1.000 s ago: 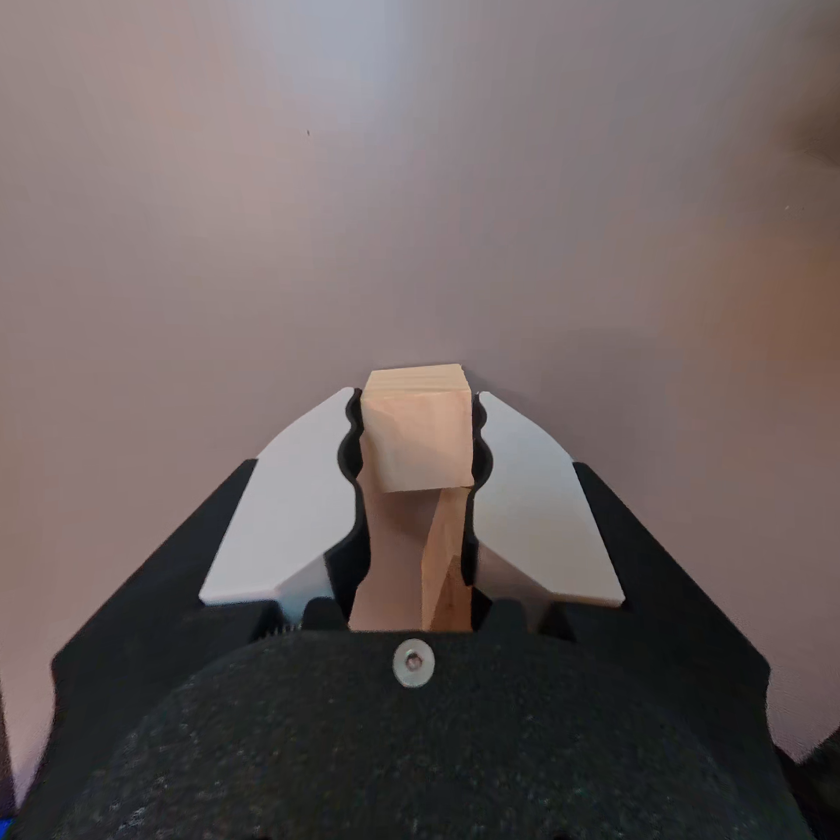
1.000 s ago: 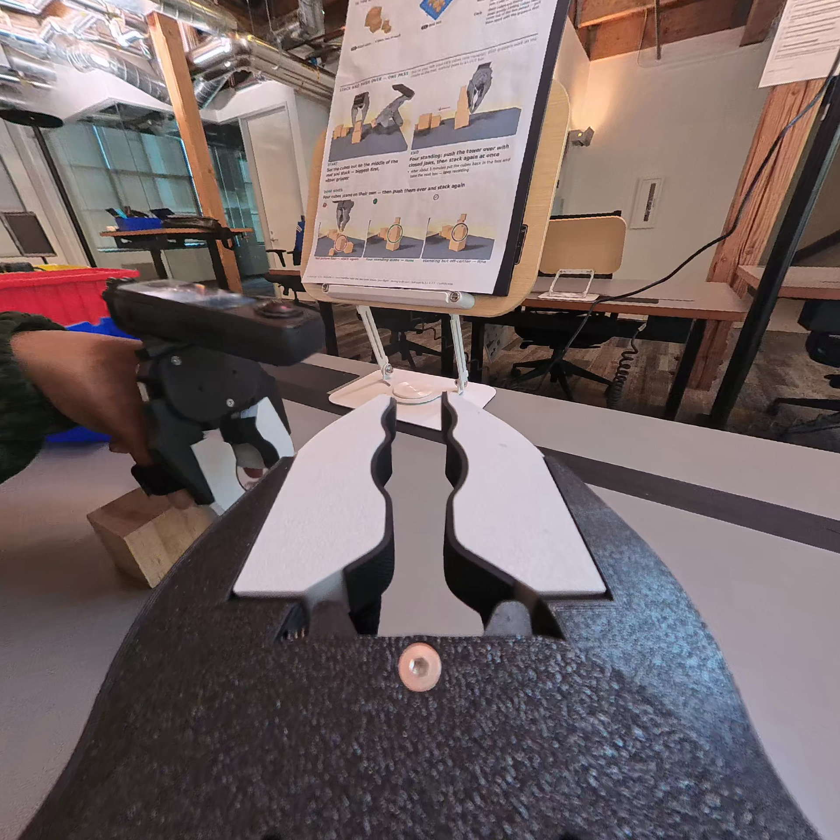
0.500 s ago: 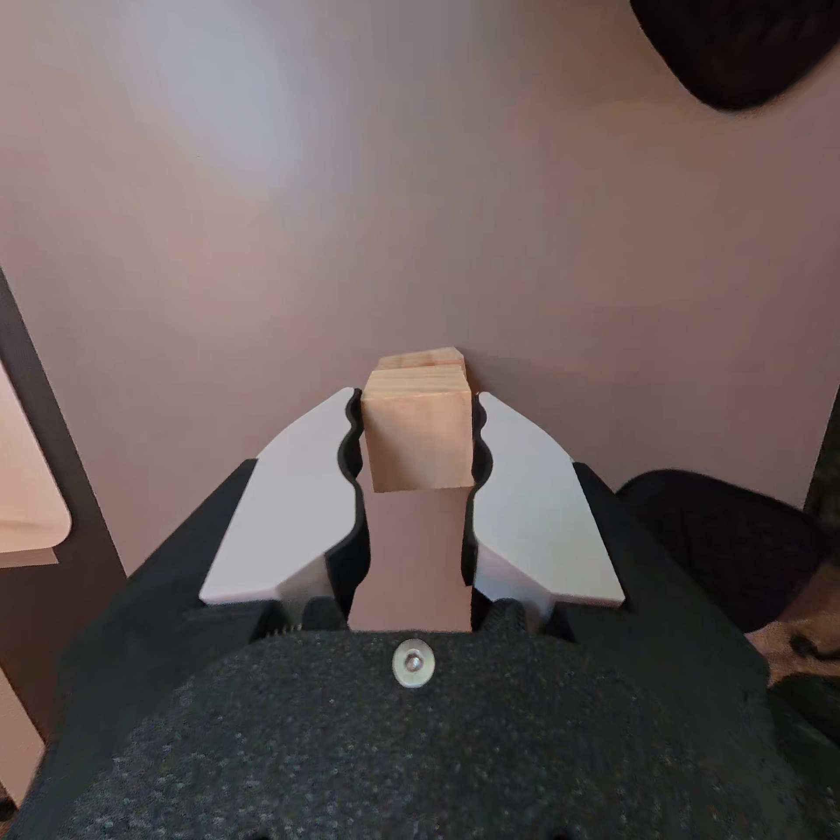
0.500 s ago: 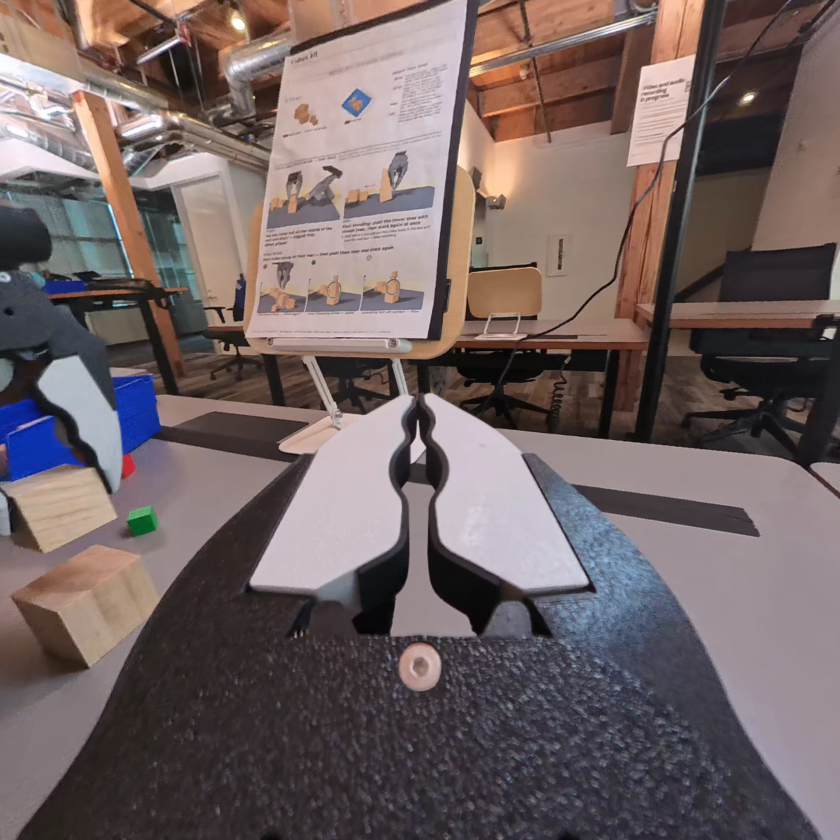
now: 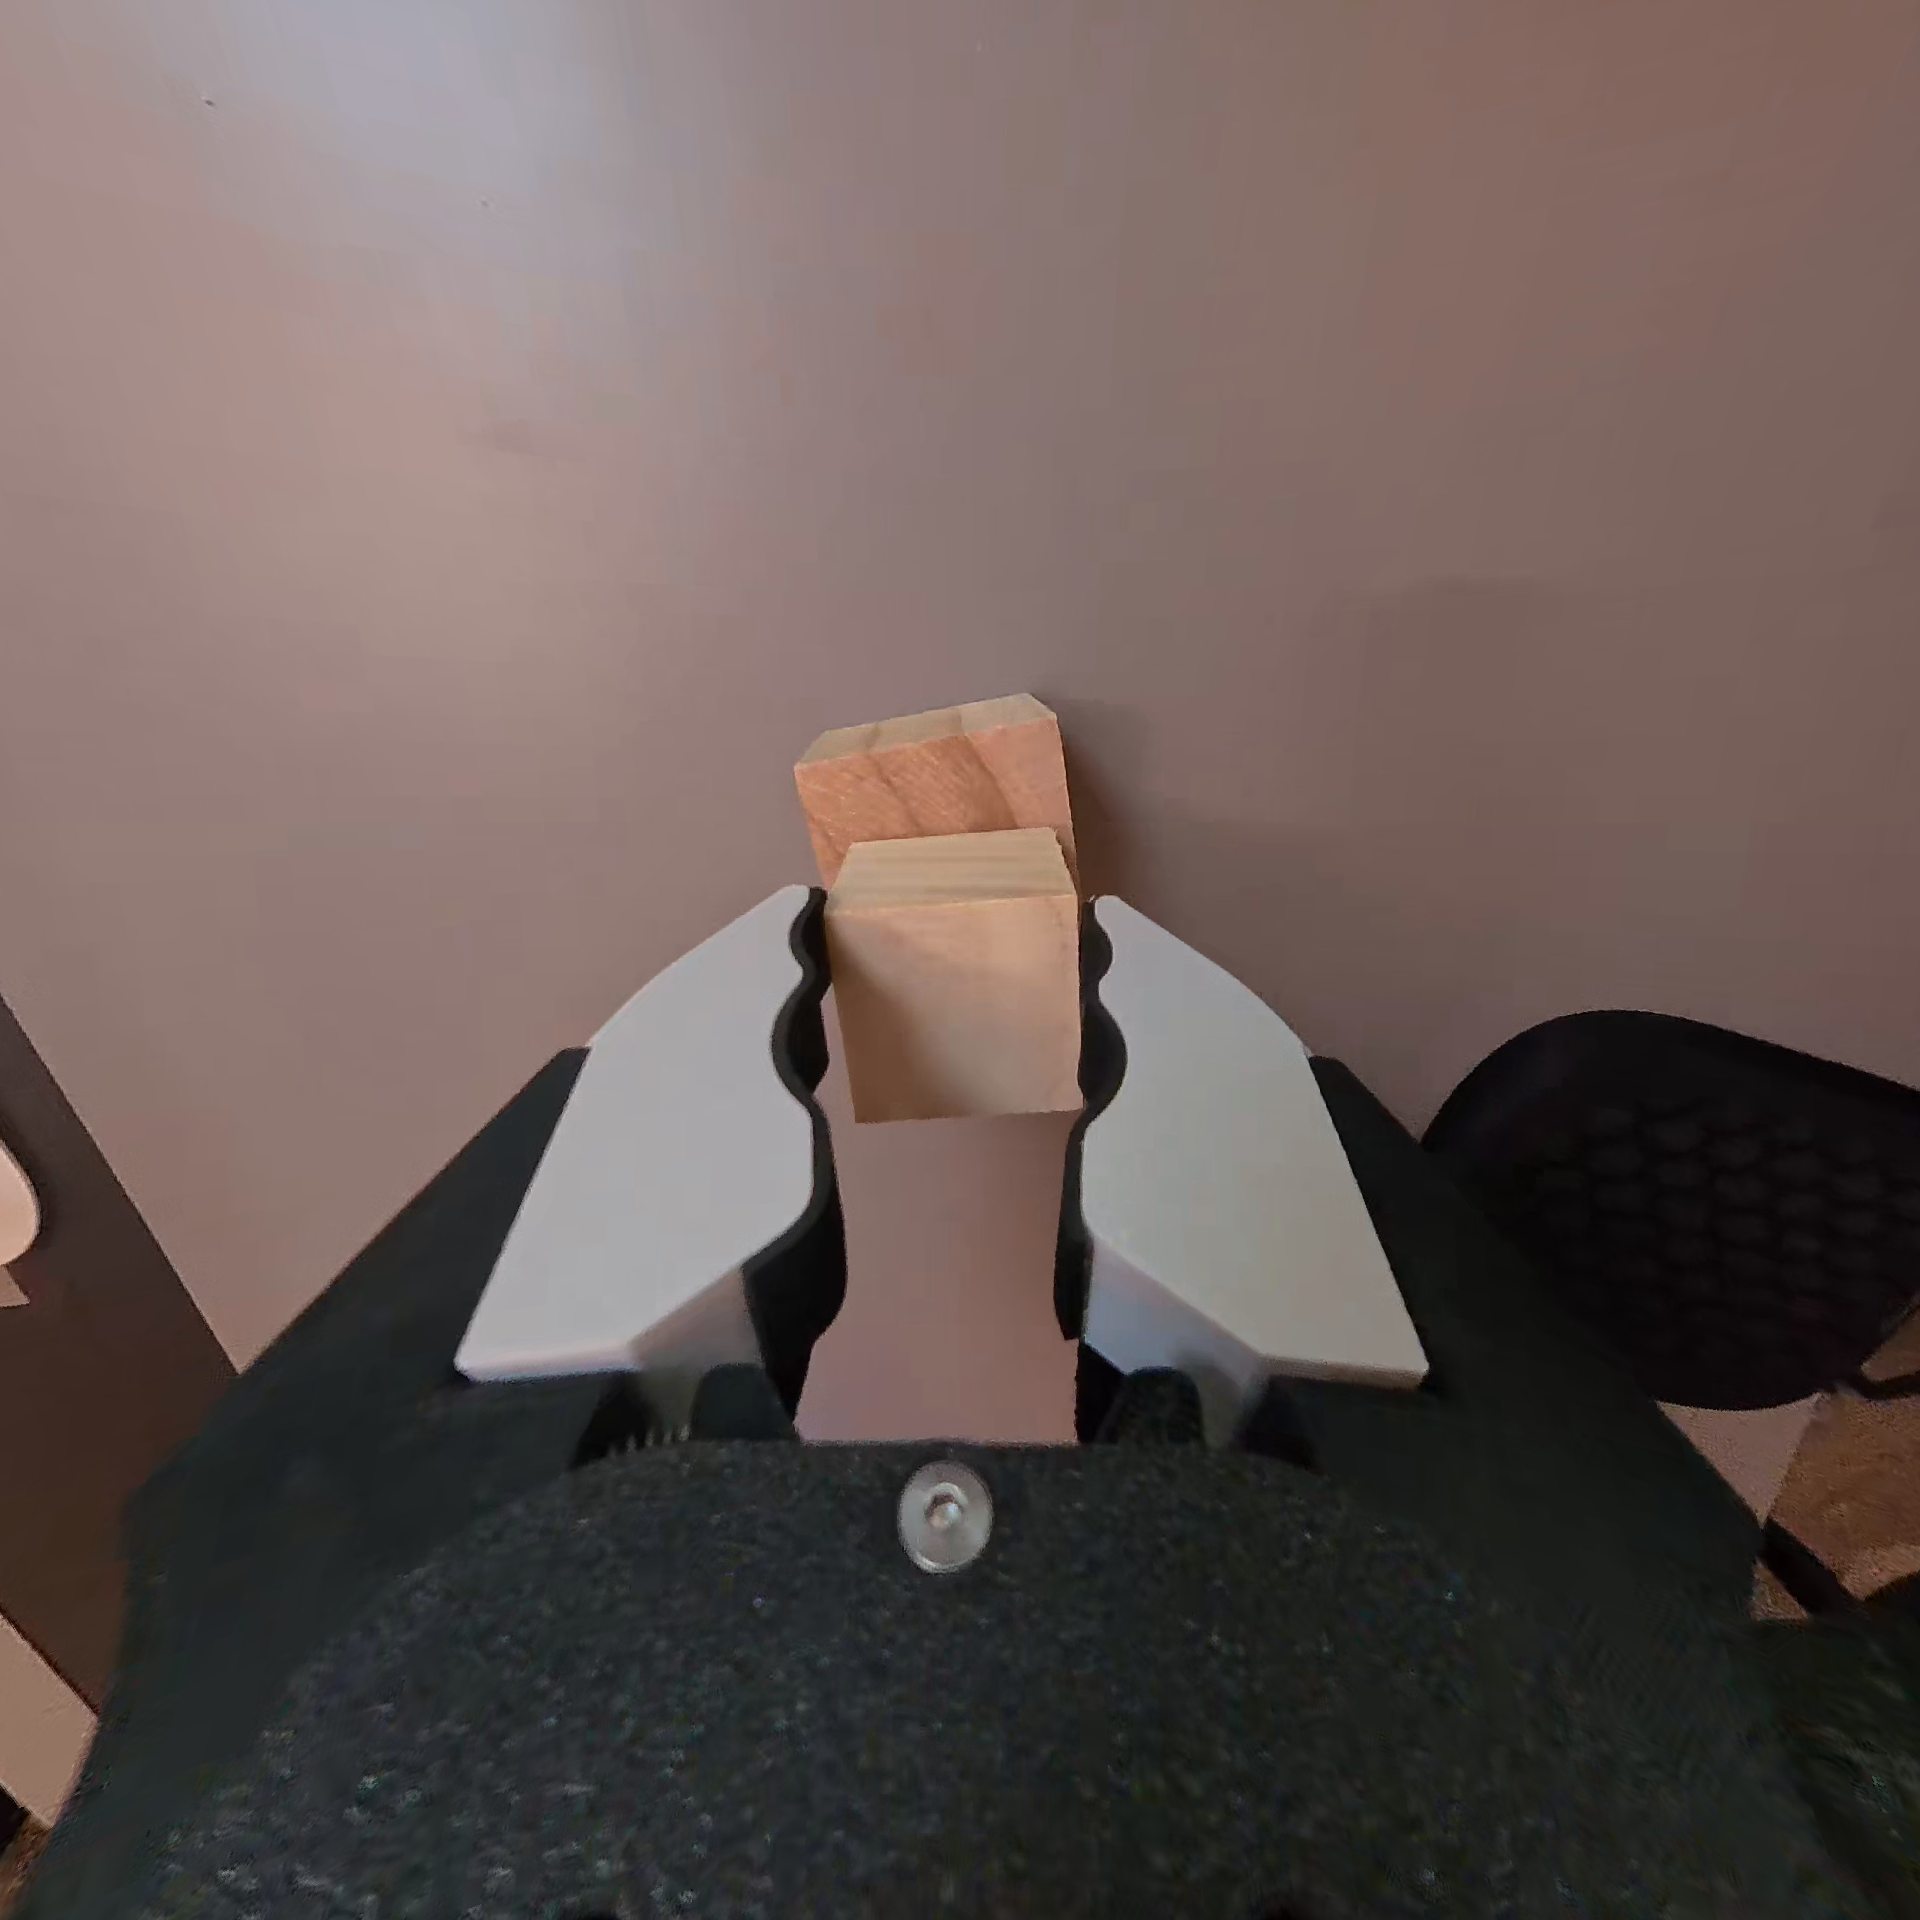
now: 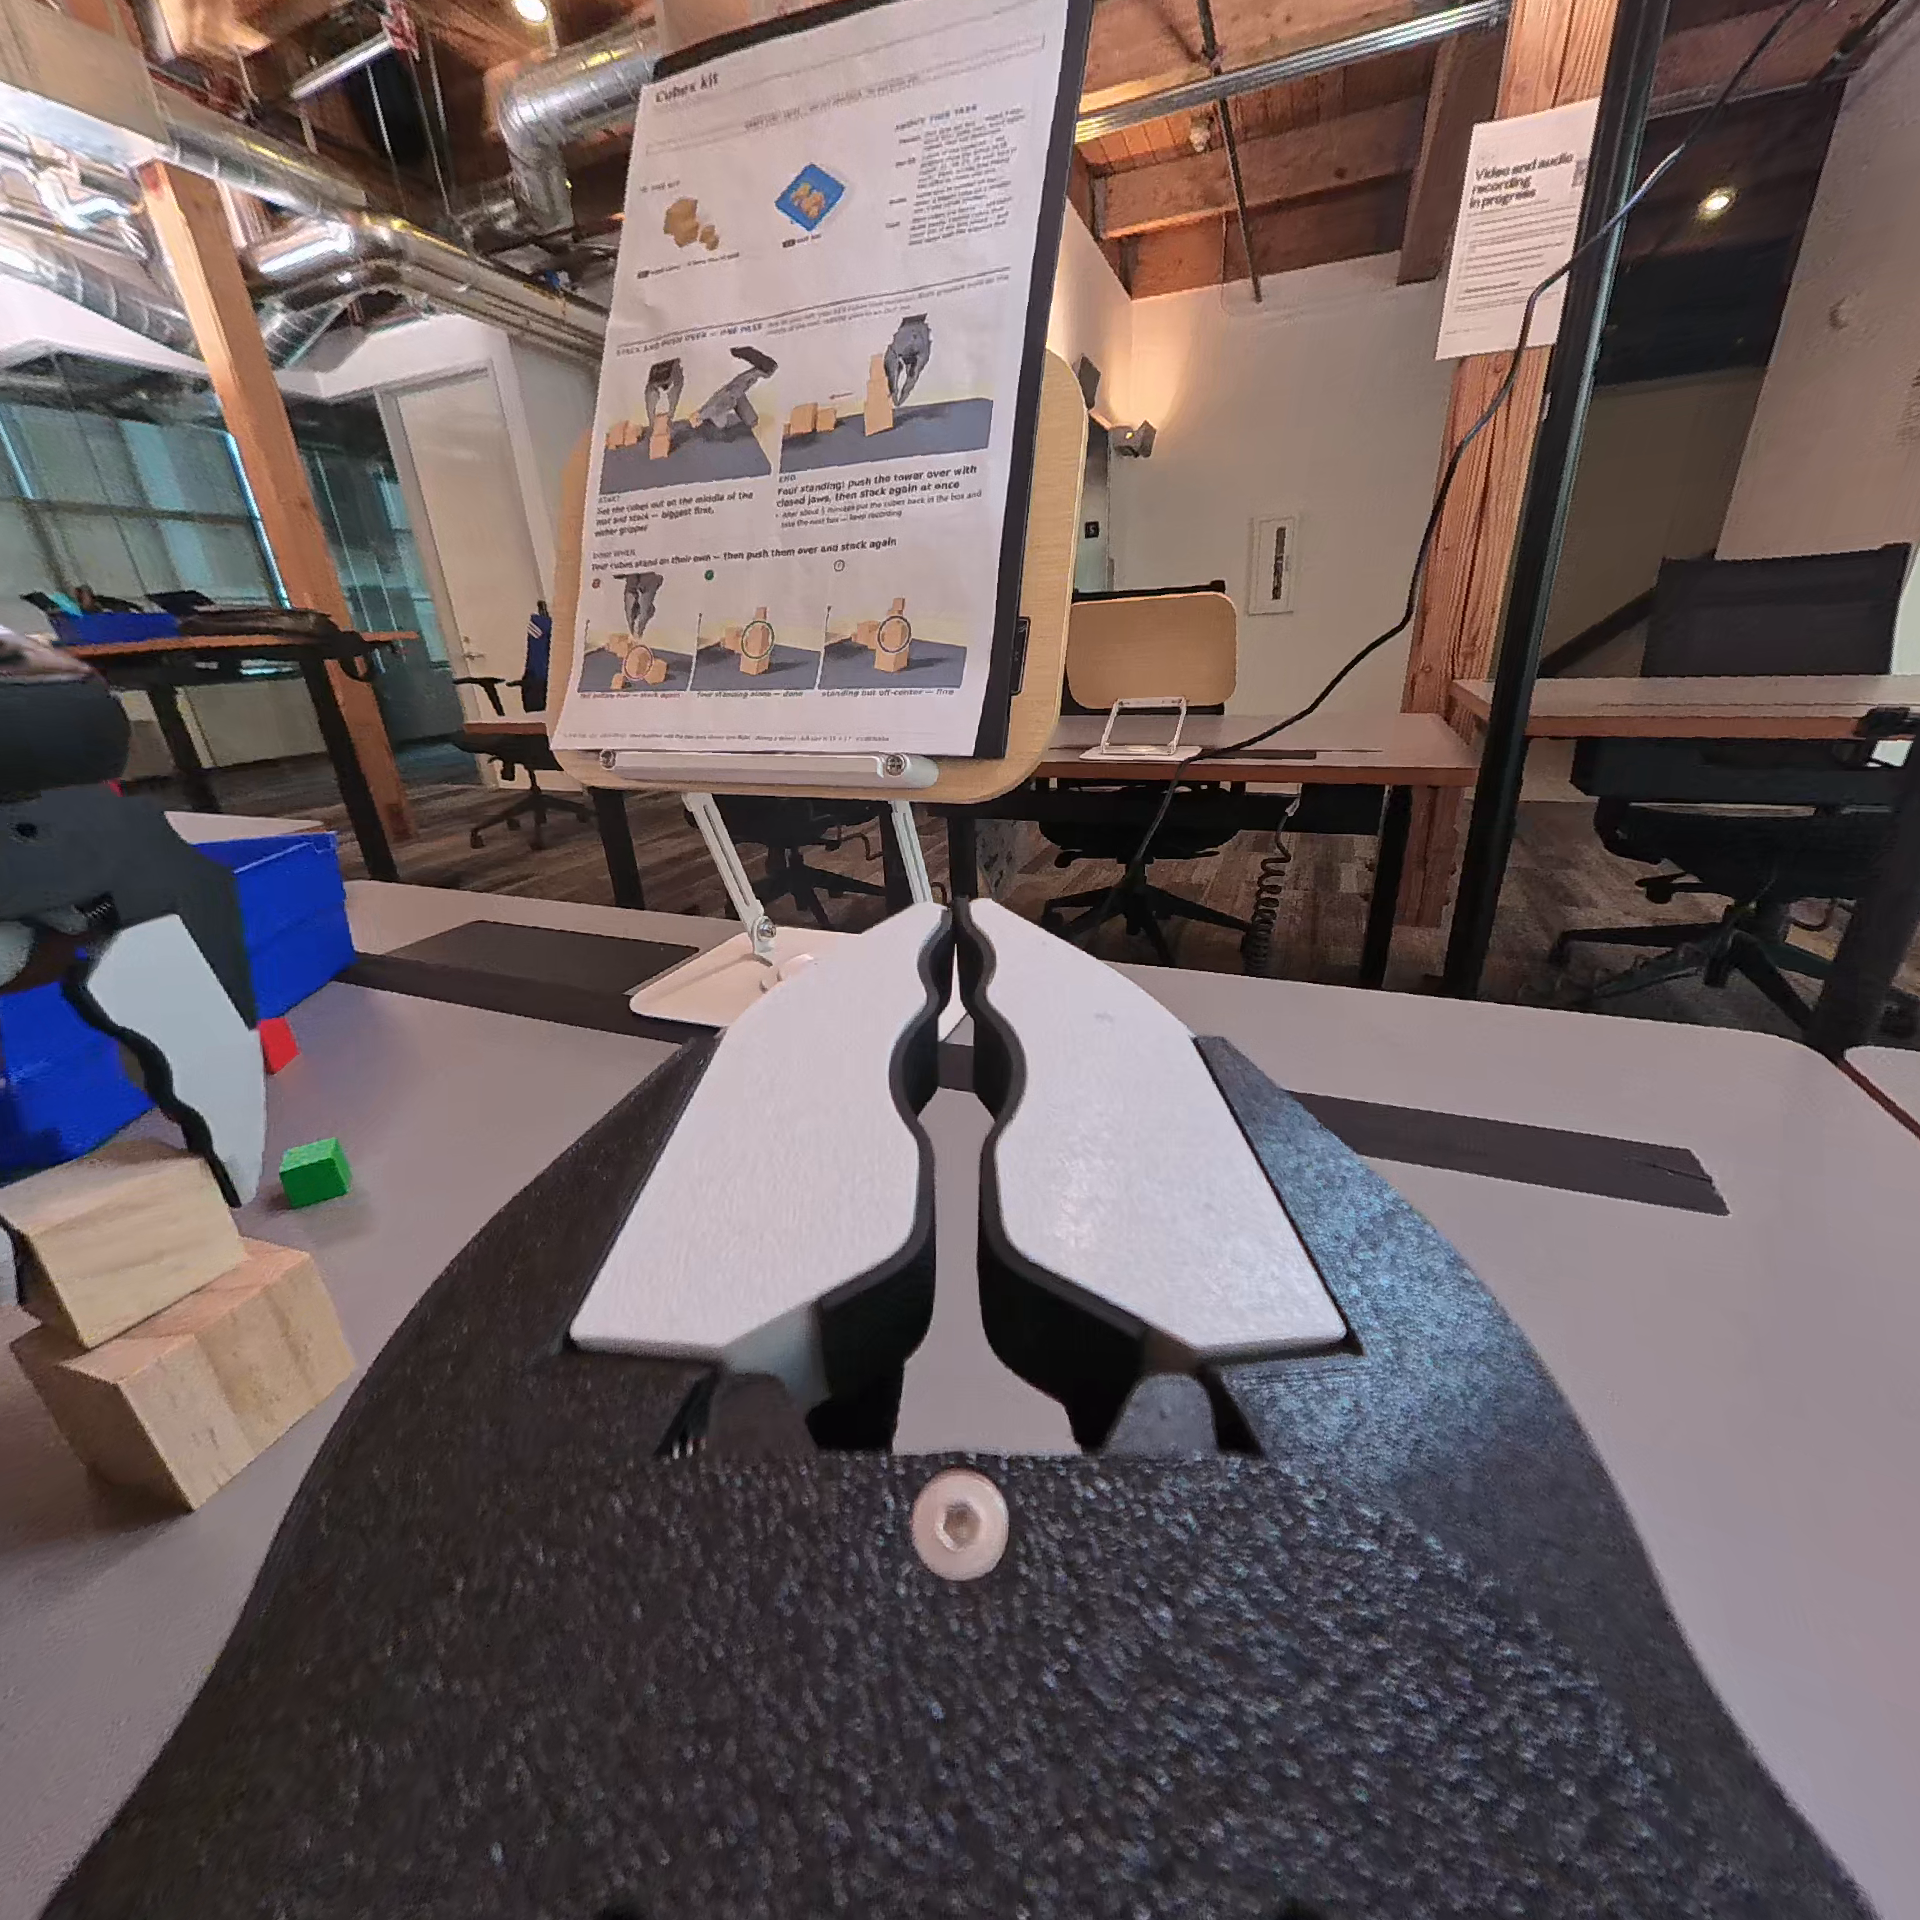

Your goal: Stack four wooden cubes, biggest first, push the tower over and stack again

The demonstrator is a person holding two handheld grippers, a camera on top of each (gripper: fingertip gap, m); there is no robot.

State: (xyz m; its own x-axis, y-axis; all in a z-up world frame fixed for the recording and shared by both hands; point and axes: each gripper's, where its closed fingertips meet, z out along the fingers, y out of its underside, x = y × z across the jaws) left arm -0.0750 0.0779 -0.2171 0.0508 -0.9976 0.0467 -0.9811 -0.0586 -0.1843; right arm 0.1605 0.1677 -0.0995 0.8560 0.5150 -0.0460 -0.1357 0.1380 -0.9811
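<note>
**Gripping a wooden cube over a bigger one**

Looking down our left gripper, we've got a pale wooden cube clamped between the jaws, both black wavy pads pressed flat against its sides. Just beyond it, lower down on the grey worktop, sits a larger wooden cube, its top face showing past the one we hold. A black mesh chair peeks in at the lower right, off the worktop's edge.

Over to the right wrist view, and we see the same pair from the side: the smaller cube sits tilted over the larger cube, touching it by the look of it, with one white finger of the left gripper reaching down beside it. Whether the cube rests its full weight there, we cannot tell.

Our right gripper is well apart from all that, pointing out across bare worktop. Its jaws are closed, tips meeting on nothing at all.

Around the cubes: a small green cube just behind them, a small red cube farther back, and a blue bin beyond that. Straight ahead of the right gripper stands a printed instruction sheet on a wooden-backed stand, with black tape strips running across the worktop.
</note>
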